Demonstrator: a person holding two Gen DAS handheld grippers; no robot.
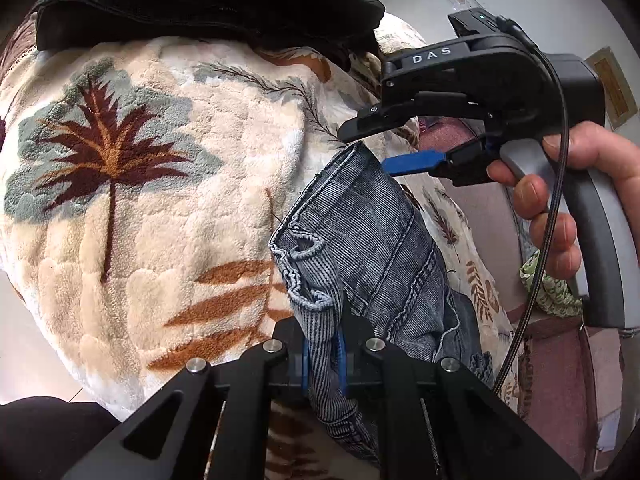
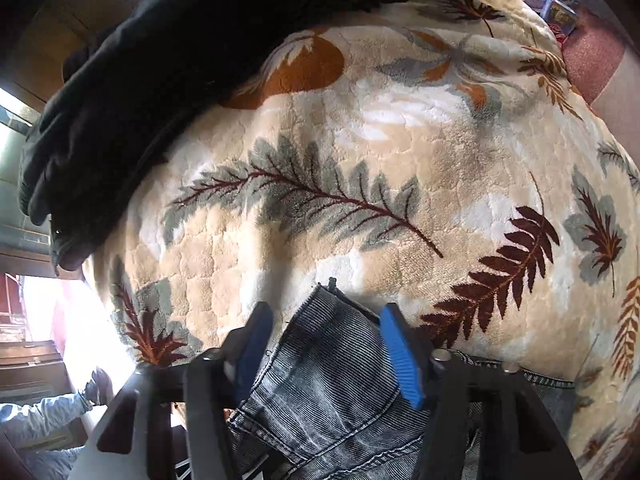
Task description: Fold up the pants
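Note:
Grey-blue jeans lie bunched in a narrow strip on a plush leaf-patterned blanket. My left gripper is at the bottom of the left wrist view, its blue pads shut on the near end of the denim. My right gripper, held by a hand, points down over the far end of the jeans. In the right wrist view that gripper stands open, with the jeans' corner between its blue pads. A gap shows beside the left pad.
A black garment lies heaped along the blanket's far edge, also visible as a dark mass in the right wrist view. A green patterned cloth sits at the right. Wooden furniture stands beyond the blanket.

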